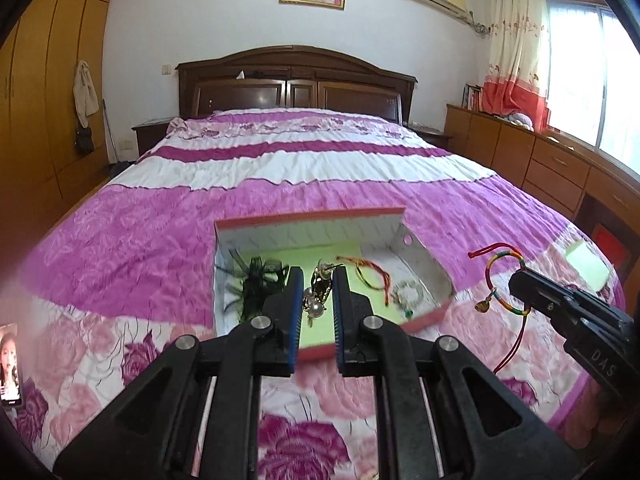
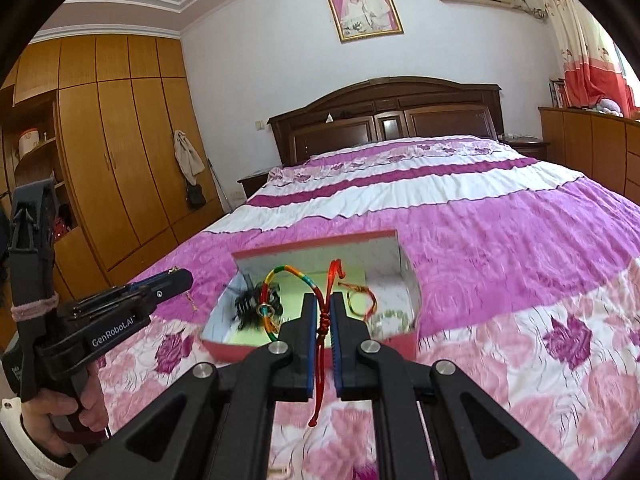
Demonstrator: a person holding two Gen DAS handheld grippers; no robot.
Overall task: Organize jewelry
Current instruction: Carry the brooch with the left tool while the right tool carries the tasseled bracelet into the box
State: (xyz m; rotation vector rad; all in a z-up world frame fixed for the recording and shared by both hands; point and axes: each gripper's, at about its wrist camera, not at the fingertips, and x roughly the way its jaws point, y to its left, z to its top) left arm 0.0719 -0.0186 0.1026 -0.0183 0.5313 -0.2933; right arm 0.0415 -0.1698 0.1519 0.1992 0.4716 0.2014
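Observation:
A red-edged open box point(image 1: 312, 216) with a green floor lies on the bed. In it are a black lace piece point(image 1: 256, 284), a red-and-gold cord bracelet point(image 1: 370, 274) and a pale bead bracelet point(image 1: 406, 294). My left gripper point(image 1: 317, 276) is over the box, shut on a dark gold-and-pearl ornament point(image 1: 318, 294). My right gripper point(image 2: 322, 300) is shut on a rainbow cord bracelet point(image 2: 286, 270) by its red cord, held above the box point(image 2: 316, 242). It also shows at the right of the left wrist view point(image 1: 500, 294).
The box sits on a pink and white floral bedspread point(image 1: 280, 196). A phone point(image 1: 10, 364) lies at the bed's left edge. A pale green lid point(image 1: 588, 266) lies to the right. Wardrobes stand on the left, drawers on the right.

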